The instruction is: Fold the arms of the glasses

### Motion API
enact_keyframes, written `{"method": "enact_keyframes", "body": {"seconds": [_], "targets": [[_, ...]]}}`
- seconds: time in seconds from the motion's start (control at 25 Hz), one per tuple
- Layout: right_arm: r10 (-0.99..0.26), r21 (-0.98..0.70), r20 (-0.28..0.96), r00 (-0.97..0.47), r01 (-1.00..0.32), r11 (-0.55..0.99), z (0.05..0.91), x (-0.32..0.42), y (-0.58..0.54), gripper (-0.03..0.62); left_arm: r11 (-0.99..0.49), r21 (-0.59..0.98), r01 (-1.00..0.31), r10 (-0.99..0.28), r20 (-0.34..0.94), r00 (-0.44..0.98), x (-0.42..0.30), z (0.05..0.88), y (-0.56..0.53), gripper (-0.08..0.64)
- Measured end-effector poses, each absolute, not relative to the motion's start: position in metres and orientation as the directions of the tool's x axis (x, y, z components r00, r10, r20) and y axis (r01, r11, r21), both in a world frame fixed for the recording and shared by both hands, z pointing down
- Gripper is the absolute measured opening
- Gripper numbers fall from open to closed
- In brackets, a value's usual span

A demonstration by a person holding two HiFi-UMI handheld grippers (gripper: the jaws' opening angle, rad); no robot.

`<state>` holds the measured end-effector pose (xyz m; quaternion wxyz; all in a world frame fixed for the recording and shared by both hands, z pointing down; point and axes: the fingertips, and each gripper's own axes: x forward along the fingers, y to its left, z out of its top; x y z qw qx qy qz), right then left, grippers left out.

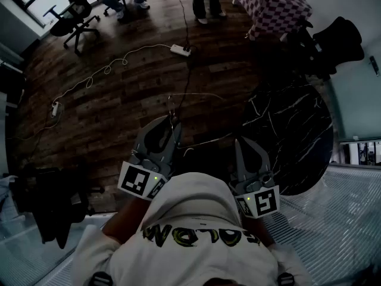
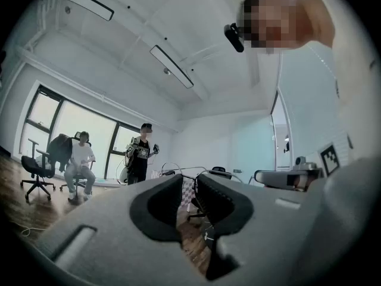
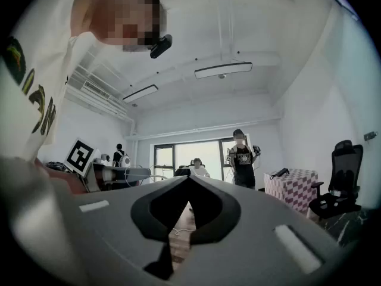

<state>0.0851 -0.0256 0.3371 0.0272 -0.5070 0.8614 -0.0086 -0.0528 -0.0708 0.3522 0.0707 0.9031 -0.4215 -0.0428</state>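
Note:
Both grippers are held close to my chest and point out over the wooden floor. The glasses (image 1: 172,104) are a thin wire frame at the tip of my left gripper (image 1: 171,123). In the left gripper view the fine wire of the glasses (image 2: 169,167) shows just past the left gripper (image 2: 189,177), whose jaws stand almost together on it. My right gripper (image 1: 245,142) hangs to the right, apart from the glasses. In the right gripper view the right gripper (image 3: 189,179) has its jaws meeting at the tips with nothing between them.
A dark marble round table (image 1: 292,136) stands to the right. A power strip (image 1: 180,50) with white cables lies on the floor ahead. An office chair (image 1: 74,19), a checkered box (image 1: 271,5) and a black chair (image 1: 333,40) stand further off. Other people stand by the windows.

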Motion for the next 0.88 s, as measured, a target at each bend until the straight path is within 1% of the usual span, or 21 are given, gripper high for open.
{"method": "enact_keyframes", "body": {"seconds": [0.28,0.48,0.56,0.76,0.88], "targets": [[-0.873,-0.044,-0.039,-0.487,-0.872,0.488,0.337,0.082,-0.024,-0.002,-0.632,0.160,-0.758,-0.770,-0.019,0.638,-0.056,0.353,-0.072,0.081],[-0.850,-0.044,-0.048,-0.524,-0.849,0.526,0.334,0.071,-0.021,0.000,-0.627,0.171,-0.760,-0.773,-0.016,0.634,-0.060,0.355,-0.074,0.081],[-0.839,-0.037,-0.037,-0.543,-0.838,0.545,0.336,0.064,-0.019,0.040,-0.624,0.172,-0.762,-0.775,-0.013,0.632,-0.060,0.354,-0.074,0.081],[-0.821,-0.044,-0.011,-0.571,-0.820,0.571,0.340,0.052,-0.014,0.064,-0.624,0.175,-0.762,-0.775,-0.016,0.631,-0.058,0.352,-0.075,0.081],[-0.816,-0.054,-0.016,-0.577,-0.815,0.577,0.340,0.047,-0.014,0.072,-0.628,0.175,-0.758,-0.772,-0.018,0.635,-0.058,0.353,-0.074,0.081]]}}
